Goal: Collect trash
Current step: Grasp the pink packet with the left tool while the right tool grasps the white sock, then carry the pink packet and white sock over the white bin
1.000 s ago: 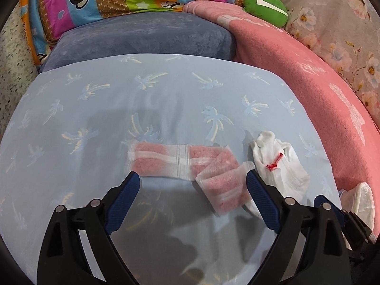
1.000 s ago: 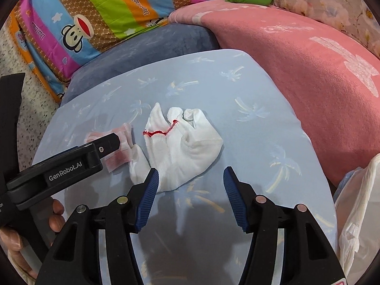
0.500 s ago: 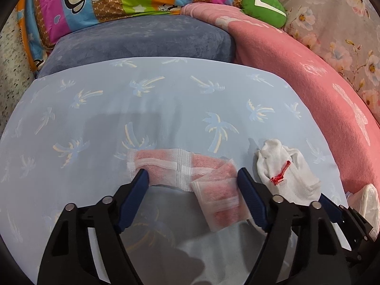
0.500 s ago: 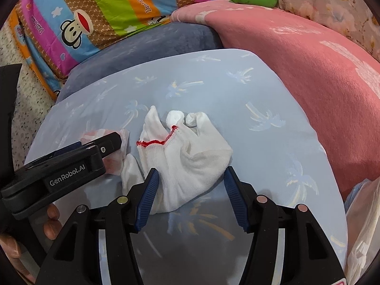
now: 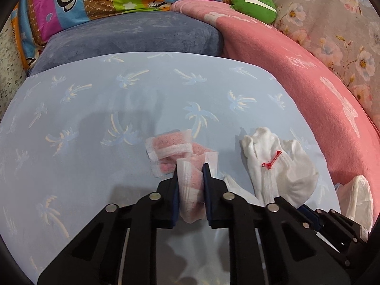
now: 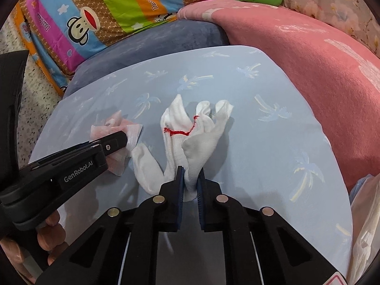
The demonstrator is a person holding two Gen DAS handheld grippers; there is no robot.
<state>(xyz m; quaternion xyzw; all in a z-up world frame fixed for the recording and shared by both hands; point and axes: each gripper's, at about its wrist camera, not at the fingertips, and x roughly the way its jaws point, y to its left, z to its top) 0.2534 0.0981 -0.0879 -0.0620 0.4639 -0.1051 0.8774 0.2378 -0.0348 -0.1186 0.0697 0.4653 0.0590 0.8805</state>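
Both claws had just been closing, and each now pinched cloth. Left claw (image 5: 190, 168) stood narrow, its blue pads clamped on a pink-and-white gauze pad (image 5: 171, 150) that bunched up toward twelve o'clock on the pale blue palm-print bench (image 5: 95, 109). Right claw (image 6: 190, 173) was nearly shut on the cuff end of a white glove (image 6: 190, 130) with red stitching, its fingers splayed toward twelve. A white plastic bag (image 6: 365, 225) sat at four o'clock of the glove.
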